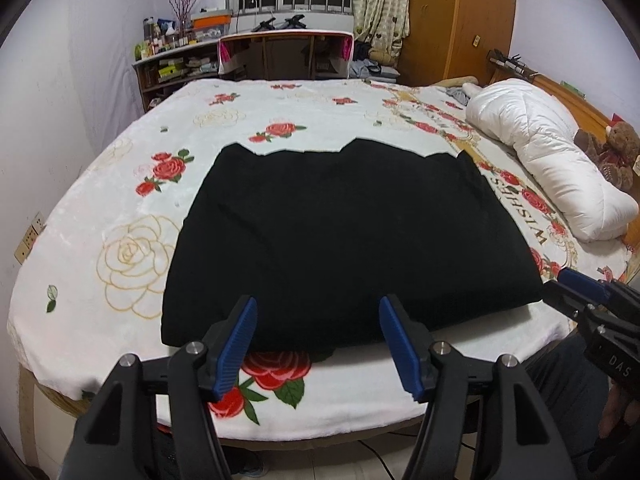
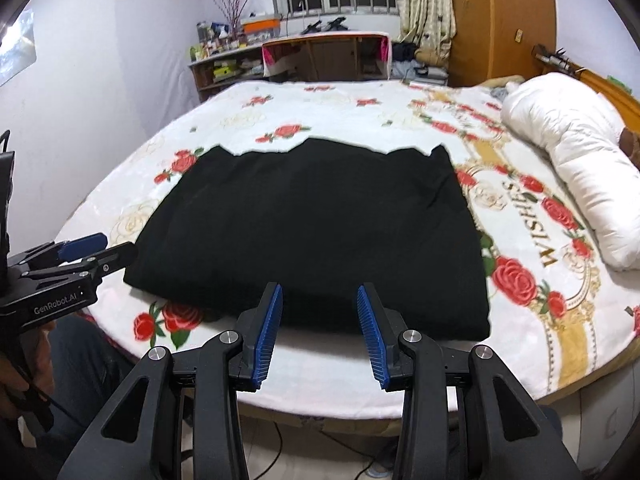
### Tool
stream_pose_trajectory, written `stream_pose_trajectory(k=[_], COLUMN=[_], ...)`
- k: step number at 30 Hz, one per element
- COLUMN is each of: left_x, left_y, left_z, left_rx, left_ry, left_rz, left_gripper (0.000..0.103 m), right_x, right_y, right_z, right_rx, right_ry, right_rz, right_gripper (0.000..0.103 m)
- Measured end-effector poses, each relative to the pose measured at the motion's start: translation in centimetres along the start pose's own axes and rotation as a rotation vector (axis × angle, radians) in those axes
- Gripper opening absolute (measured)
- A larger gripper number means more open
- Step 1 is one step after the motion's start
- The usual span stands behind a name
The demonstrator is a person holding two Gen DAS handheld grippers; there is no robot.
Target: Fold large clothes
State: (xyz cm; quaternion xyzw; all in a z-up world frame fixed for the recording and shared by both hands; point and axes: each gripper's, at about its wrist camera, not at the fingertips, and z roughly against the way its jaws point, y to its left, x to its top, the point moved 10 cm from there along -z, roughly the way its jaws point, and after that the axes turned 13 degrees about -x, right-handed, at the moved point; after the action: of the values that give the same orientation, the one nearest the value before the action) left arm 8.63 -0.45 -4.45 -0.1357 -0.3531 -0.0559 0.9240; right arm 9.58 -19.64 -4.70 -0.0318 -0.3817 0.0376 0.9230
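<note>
A black garment [image 1: 340,236] lies folded flat in a rough rectangle on the floral bed cover [image 1: 120,208]. It also shows in the right wrist view [image 2: 312,232]. My left gripper [image 1: 316,308] is open and empty, held just above the garment's near edge. My right gripper [image 2: 320,292] is open and empty, above the near edge further right. The right gripper shows at the right edge of the left wrist view [image 1: 576,288]. The left gripper shows at the left edge of the right wrist view [image 2: 100,248].
A white rolled duvet [image 1: 548,152] lies along the bed's right side, with a teddy bear [image 1: 616,148] beside it. A desk [image 1: 288,52] and cluttered shelves [image 1: 176,64] stand beyond the far end. A wooden wardrobe [image 1: 456,20] is at the back right. Cables lie on the floor below.
</note>
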Motion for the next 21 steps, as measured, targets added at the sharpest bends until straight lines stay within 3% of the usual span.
stream_pose_trajectory(k=[8, 10, 11, 12, 21], left_x=[-1.5, -1.7, -1.7, -1.8, -2.1], left_y=[0.7, 0.9, 0.9, 0.8, 1.0], left_z=[-2.2, -2.5, -2.6, -2.7, -2.8], left_rx=[-0.017, -0.022, -0.026, -0.027, -0.021], left_ry=[0.036, 0.038, 0.038, 0.039, 0.048], left_rz=[0.047, 0.059, 0.062, 0.063, 0.074], left_gripper=[0.066, 0.066, 0.066, 0.066, 0.066], right_x=[-1.6, -1.7, -1.7, -1.7, -2.0], right_y=[-0.3, -0.3, -0.3, -0.2, 0.4], right_z=[-2.4, -2.5, -2.5, -2.5, -2.5], right_rx=[-0.018, -0.02, -0.016, -0.011, -0.006], right_ry=[0.069, 0.071, 0.071, 0.071, 0.081], right_rz=[-0.01, -0.008, -0.01, -0.011, 0.01], right_gripper=[0.04, 0.052, 0.064, 0.066, 0.066])
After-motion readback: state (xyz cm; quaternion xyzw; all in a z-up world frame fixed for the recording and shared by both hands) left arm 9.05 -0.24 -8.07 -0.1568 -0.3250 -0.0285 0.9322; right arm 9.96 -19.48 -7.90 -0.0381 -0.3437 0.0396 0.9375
